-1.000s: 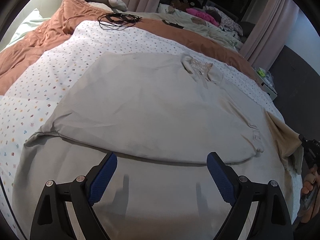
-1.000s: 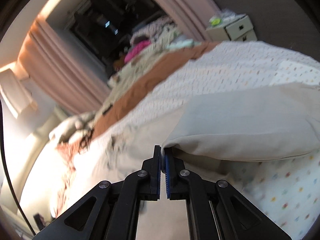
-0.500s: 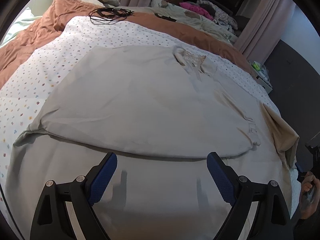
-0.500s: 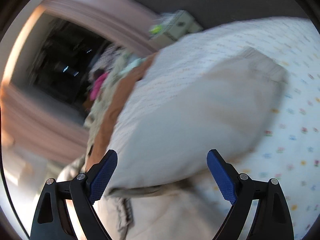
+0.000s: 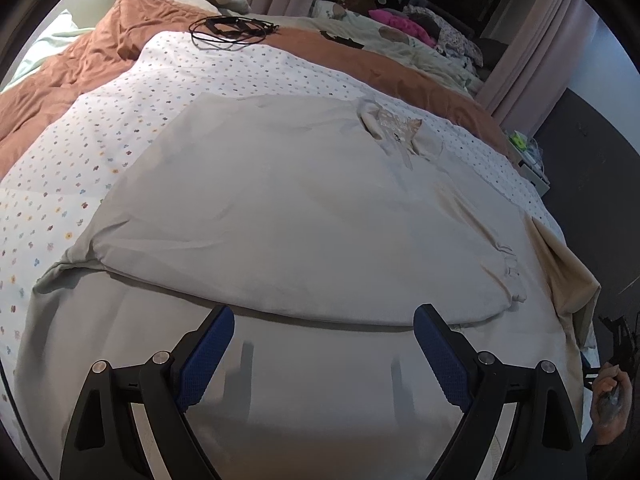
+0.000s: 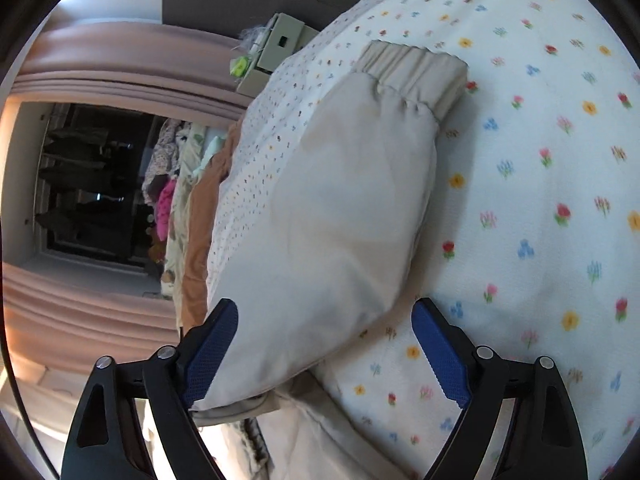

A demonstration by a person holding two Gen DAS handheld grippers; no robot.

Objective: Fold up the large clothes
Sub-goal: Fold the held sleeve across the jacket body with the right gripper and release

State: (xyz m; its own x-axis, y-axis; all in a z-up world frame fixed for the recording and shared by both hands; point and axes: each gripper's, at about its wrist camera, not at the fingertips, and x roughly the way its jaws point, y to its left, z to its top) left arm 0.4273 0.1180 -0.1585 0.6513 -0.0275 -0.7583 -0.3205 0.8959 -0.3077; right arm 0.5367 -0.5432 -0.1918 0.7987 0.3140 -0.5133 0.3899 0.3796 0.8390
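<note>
Beige garment (image 5: 280, 208) spread flat on floral bed cover (image 5: 100, 152); sleeve (image 6: 340, 208) lies outward, cuff (image 6: 412, 76) probably elasticated. Left claw (image 5: 324, 344) spread, empty, over hem. Right claw (image 6: 324, 340) just opened, straddling sleeve, not pinching. Fabric light, limp; pinch at cuff.

Pink curtains (image 5: 520, 40) frame a dark window (image 6: 88, 184) behind the bed (image 5: 100, 132).

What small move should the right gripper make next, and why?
Probably ease the right gripper forward and close on the sleeve. It is open and empty, and the sleeve, its cuff at the far end, lies unfolded on the flowered bedspread.
</note>
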